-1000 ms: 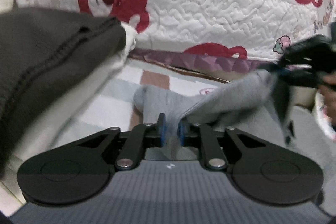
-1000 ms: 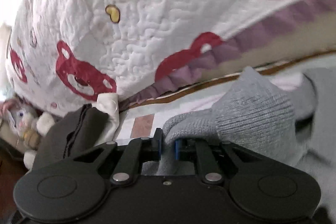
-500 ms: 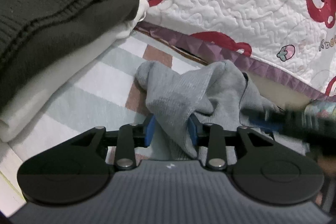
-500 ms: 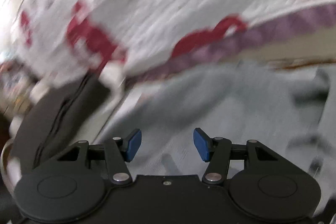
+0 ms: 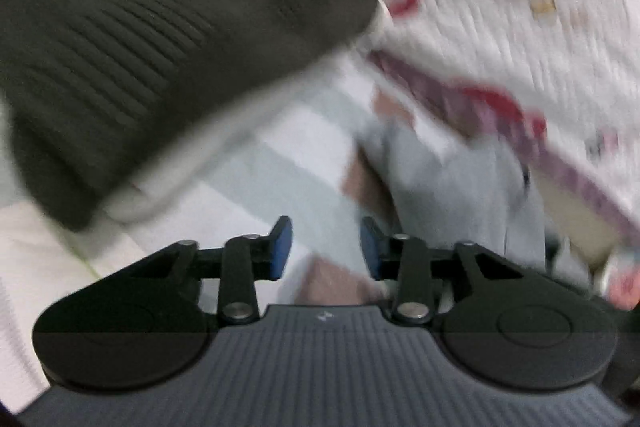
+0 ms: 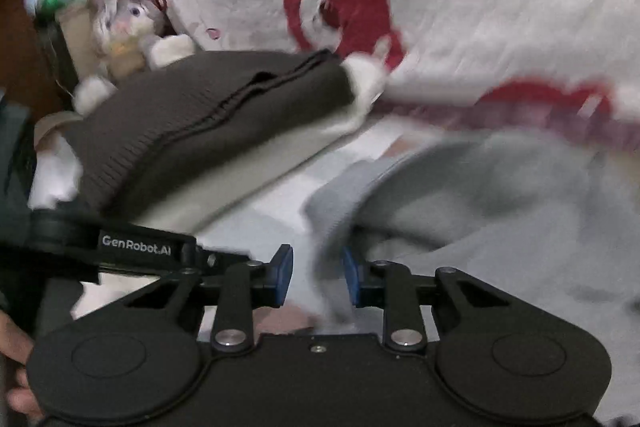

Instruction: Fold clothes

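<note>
While blurred, shows grey garment (image 6: 500,211) bunched lower right of the right view, cuffed end reaching down-left between the parted pads of right gripper (image 6: 316,279). Left gripper (image 5: 326,247) also agape, holding nothing, garment just ahead-right.

1. White quilted bedspread (image 6: 500,27) with red bear prints and a purple ruffled edge, filling the upper right of both views.
2. Striped sheet (image 5: 260,171) in pale green, white and brownish pink, spread across the centre of the left wrist view.
3. Plush rabbit (image 6: 120,27) propped at upper left of the right wrist view, beside the bedspread.
4. Soft, even light; heavy motion blur in both views.
</note>
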`<state>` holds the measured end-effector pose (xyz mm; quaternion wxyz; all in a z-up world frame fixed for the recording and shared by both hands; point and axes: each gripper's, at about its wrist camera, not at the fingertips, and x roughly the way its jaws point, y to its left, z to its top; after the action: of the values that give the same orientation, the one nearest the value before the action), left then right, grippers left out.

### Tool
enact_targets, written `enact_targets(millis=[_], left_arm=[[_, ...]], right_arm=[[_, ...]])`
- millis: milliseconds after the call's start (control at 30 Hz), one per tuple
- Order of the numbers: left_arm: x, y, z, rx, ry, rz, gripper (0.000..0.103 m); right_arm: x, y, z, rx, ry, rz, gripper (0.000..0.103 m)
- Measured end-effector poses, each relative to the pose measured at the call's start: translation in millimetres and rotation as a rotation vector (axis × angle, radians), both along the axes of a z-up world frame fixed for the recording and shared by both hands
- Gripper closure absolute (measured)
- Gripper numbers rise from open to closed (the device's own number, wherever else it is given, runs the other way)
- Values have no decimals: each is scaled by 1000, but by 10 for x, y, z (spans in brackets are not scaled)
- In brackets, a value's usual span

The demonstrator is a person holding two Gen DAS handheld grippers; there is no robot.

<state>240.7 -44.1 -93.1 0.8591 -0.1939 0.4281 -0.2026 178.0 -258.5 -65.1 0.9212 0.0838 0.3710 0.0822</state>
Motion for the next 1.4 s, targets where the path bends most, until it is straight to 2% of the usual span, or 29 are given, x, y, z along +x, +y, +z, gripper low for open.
enact_targets(millis=[33, 67, 133, 167, 233, 367, 467, 600, 733, 833, 933, 1000, 1133, 1267, 1300, 1367, 1400], left_arm=[[-13, 28, 36, 9, -20, 11, 72], [-25, 55, 71, 18, -39, 21, 71], [-28, 71, 98, 4, -52, 17, 71], [-22, 81, 105, -14, -55, 13, 71], [-15, 99, 114, -101, -68, -14, 71], [-52, -6, 182, -236, -117, -108, 64], [-81, -85, 188, -296, -117, -165, 59], [-78, -202, 105, -343, -83, -200, 54], [-102, -344, 106, -294, -121, -220, 49], [-196, -485, 117, -249, -161, -265, 40], [-211, -621, 47, -101, -174, -238, 40], [-164, -655, -16, -39, -162, -224, 40], [-101, -619, -48, -50, -157, -201, 40], [-109, -589, -28, -70, -165, -207, 40], [-113, -605, -22, -68, -164, -216, 40], [-124, -668, -54, -22, -167, -241, 40], [-130, -703, -71, 5, -169, -254, 47]], right_arm=[[79, -7, -11, 11, 17, 18, 59], [174, 46, -40, -73, 27, 7, 45], [329, 152, -135, -210, 84, 27, 45], [377, 135, -123, -185, 102, 43, 59], [466, 78, -79, -107, 136, 76, 96], [465, -360, 158, 306, 56, -18, 96], [460, -698, 340, 622, -11, -93, 96], [535, -764, 391, 785, -54, -130, 95], [566, -707, 409, 868, -84, -138, 95], [432, -574, 358, 801, -87, -177, 95], [384, -499, 311, 738, -69, -180, 96], [353, -550, 360, 742, -92, -162, 96], [277, -663, 456, 762, -140, -128, 95], [192, -834, 420, 866, -196, -116, 95], [184, -864, 403, 863, -204, -131, 95], [170, -919, 367, 846, -219, -166, 95], [172, -916, 366, 835, -218, -172, 95]])
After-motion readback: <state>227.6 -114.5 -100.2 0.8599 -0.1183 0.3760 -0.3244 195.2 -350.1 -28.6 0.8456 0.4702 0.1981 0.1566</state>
